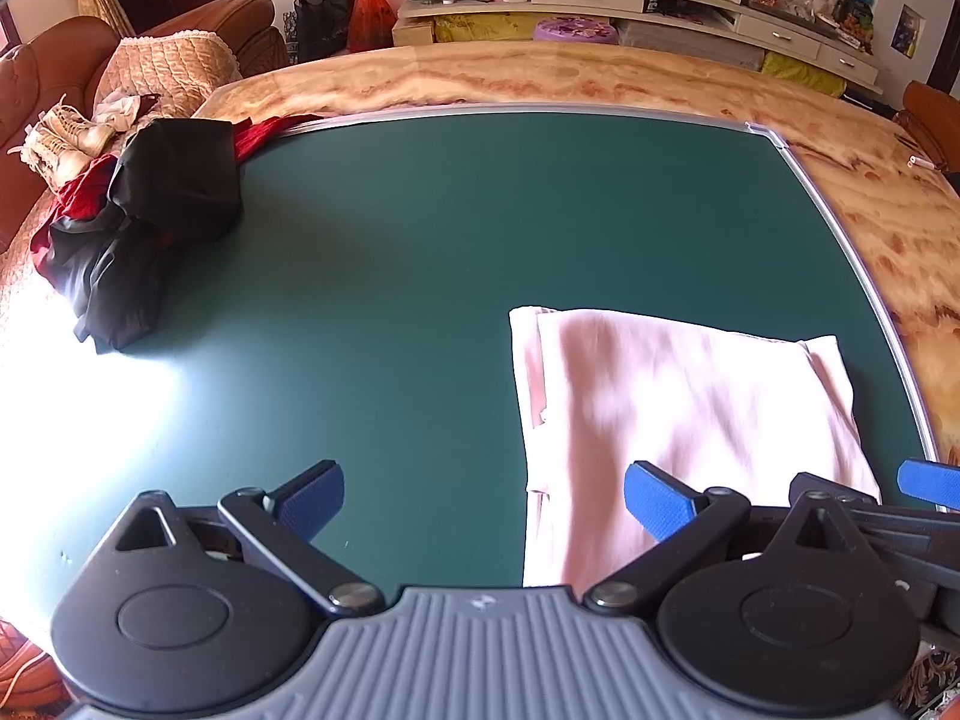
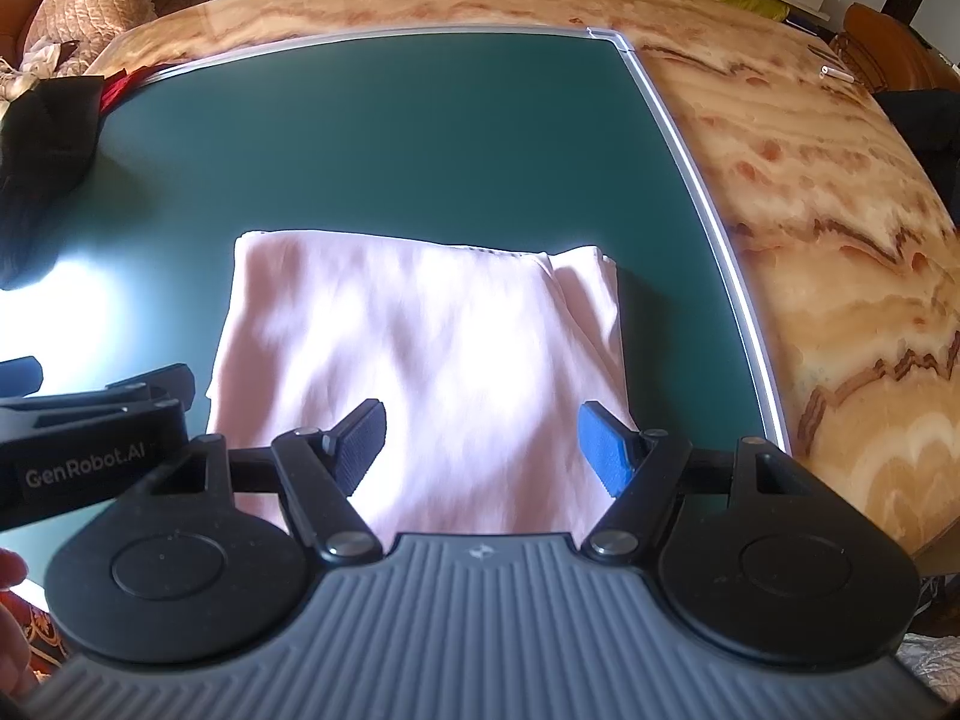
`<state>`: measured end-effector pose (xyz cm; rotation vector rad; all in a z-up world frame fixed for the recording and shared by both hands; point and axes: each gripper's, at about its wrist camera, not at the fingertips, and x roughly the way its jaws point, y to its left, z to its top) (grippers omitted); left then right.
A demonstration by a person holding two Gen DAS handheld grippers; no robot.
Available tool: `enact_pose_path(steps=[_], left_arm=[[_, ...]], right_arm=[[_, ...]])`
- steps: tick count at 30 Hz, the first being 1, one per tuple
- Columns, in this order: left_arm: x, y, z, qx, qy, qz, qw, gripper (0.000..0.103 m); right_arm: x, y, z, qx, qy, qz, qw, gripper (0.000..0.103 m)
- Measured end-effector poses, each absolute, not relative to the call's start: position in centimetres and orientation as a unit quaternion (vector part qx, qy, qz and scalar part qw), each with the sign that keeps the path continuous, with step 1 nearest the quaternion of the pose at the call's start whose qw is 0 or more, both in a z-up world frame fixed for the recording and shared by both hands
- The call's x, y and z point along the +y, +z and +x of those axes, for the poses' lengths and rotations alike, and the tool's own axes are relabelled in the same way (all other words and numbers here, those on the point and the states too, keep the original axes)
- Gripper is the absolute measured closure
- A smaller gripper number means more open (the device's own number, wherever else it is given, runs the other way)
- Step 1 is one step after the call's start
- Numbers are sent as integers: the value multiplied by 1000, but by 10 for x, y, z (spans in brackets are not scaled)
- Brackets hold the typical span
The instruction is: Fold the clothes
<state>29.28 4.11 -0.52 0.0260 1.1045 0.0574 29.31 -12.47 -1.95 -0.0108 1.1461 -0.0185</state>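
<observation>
From the left wrist view, the left gripper (image 1: 483,504) hangs above the green mat (image 1: 420,240) with its blue-padded fingers (image 1: 651,498) spread wide and nothing between them; one pad sits over bare mat, the other over the near left edge of the pink garment (image 1: 690,408). That garment lies as a flat, squared rectangle towards the right-hand corner of the mat, just inside the metal border (image 1: 840,228), which suggests the folding of this piece is largely complete and it has been set aside to keep the centre free. A heap of dark and red clothes (image 1: 144,222) rests at the far left corner, partly overhanging the marble-patterned table (image 1: 540,72), apparently the stock awaiting folding. The tip of the right gripper (image 1: 930,483) shows at the right margin. Seen from the right wrist view, the right gripper (image 2: 483,444) is poised directly over the near part of the pink garment (image 2: 420,348), fingers (image 2: 600,447) well apart and not visibly pinching cloth, a stance suited either to release or to a fresh grasp; which is intended cannot be determined. The left gripper (image 2: 90,414) appears alongside at the left edge, its finger tips out of frame in this view.
</observation>
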Motion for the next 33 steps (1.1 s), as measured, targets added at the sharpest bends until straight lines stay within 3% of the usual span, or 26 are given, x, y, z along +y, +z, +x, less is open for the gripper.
enact_pose_path(steps=[33], left_arm=[[34,-4,270,525,23,18,851,1]], right_arm=[[-130,-20,271,538,-16,-9,842,24]])
